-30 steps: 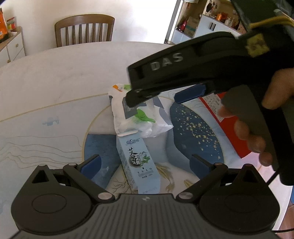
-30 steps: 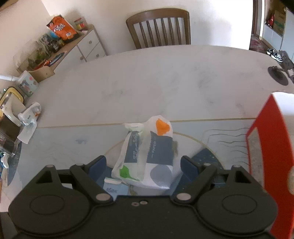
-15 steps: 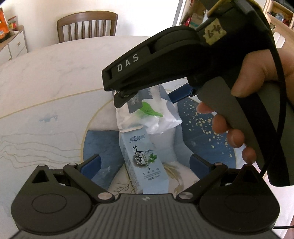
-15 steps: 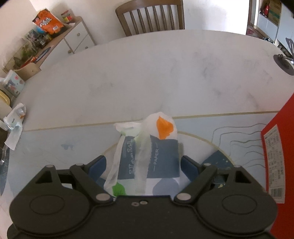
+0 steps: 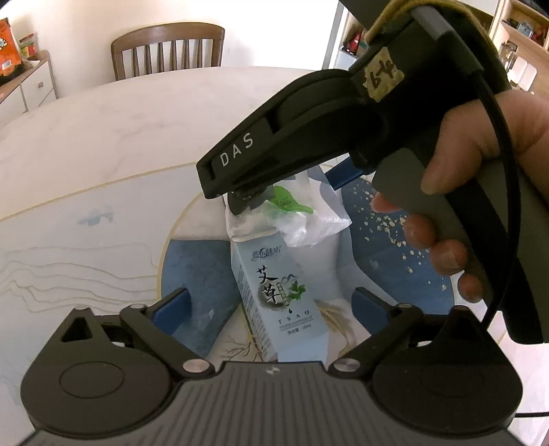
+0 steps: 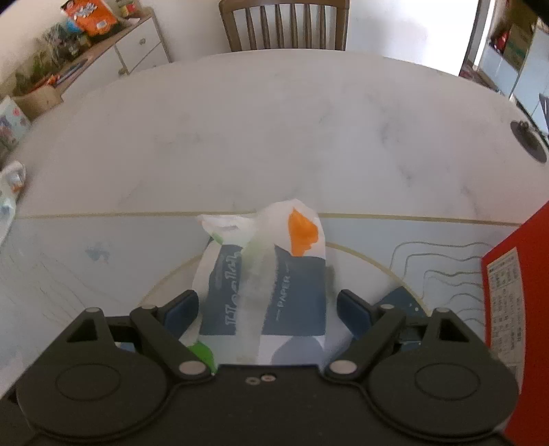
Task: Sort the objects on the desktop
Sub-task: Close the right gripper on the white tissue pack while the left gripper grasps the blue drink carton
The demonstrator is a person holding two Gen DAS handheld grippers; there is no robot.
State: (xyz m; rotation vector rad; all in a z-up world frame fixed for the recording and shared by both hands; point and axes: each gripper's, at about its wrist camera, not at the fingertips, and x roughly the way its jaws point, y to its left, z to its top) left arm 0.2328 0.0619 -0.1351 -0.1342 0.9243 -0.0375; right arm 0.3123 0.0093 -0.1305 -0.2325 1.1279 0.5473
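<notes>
A light blue carton with a herb print lies on the blue patterned mat. My left gripper straddles its near end; its jaws are closing, with gaps left on both sides of the carton. Just beyond it lies a tissue pack in a thin plastic bag. My right gripper, held by a hand, hangs low over the pack and is open, with a finger on each side and neither pad pressing. A red box stands at the right.
The mat lies on a white marble table. A wooden chair stands at the far side and a cluttered sideboard at the far left. A black round fitting sits near the right edge, and a crumpled packet at the left edge.
The right gripper has sunk and slid over the tissue pack, so the pack now lies between its fingers. It now hides the red box in the left wrist view. The left gripper stayed put.
</notes>
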